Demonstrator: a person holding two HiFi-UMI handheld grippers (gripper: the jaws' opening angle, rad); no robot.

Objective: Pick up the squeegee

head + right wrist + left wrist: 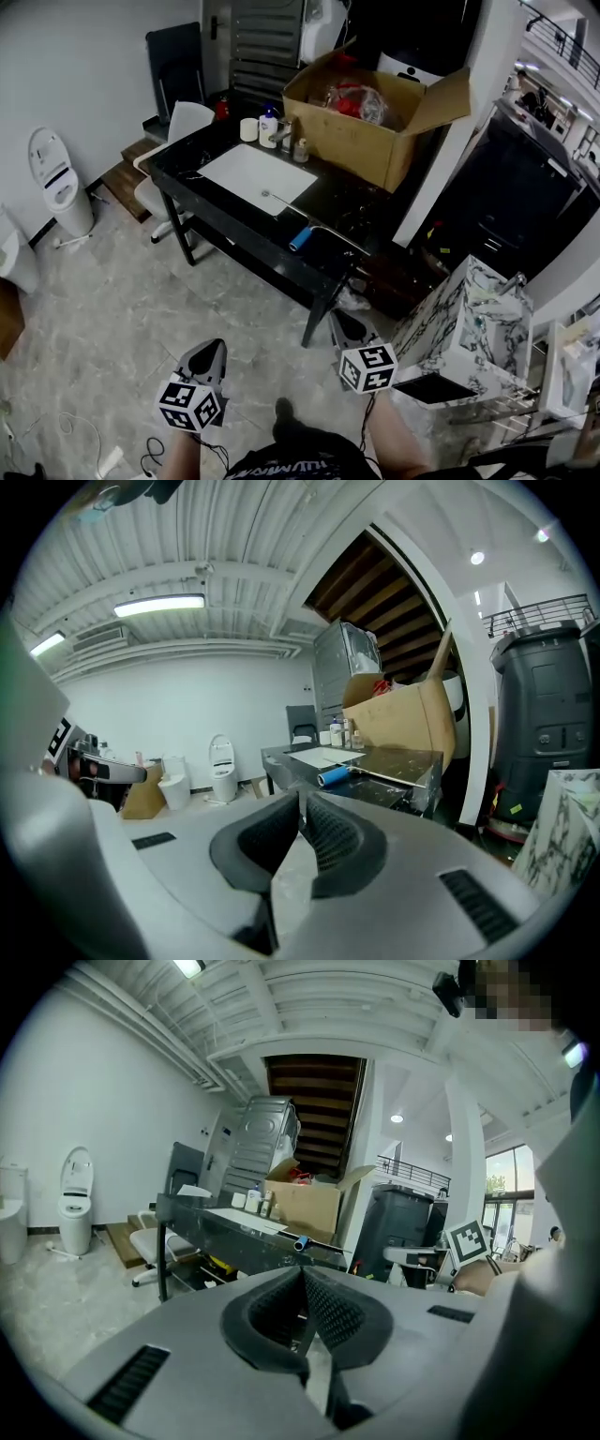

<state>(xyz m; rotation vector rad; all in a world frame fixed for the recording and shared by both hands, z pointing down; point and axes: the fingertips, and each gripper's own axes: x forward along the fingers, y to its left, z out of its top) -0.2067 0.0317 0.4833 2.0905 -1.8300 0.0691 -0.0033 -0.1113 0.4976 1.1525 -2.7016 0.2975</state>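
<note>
The squeegee (302,238), with a blue handle and a long thin metal blade, lies near the front right edge of the black table (202,150). It also shows far ahead in the left gripper view, squeegee (300,1241), and in the right gripper view, squeegee (335,776). My left gripper (208,356) and right gripper (343,325) hang over the floor, well short of the table. Both point toward it. The left gripper (302,1274) is shut with nothing in it. The right gripper (302,797) has its jaws together and is empty too.
A white sheet (258,176) lies on the table, with bottles (269,127) and a big open cardboard box (375,117) behind. A chair (178,127) stands at the table's left end. A marble-patterned box (469,323) sits right of my right gripper. A white toilet (56,183) stands at the left wall.
</note>
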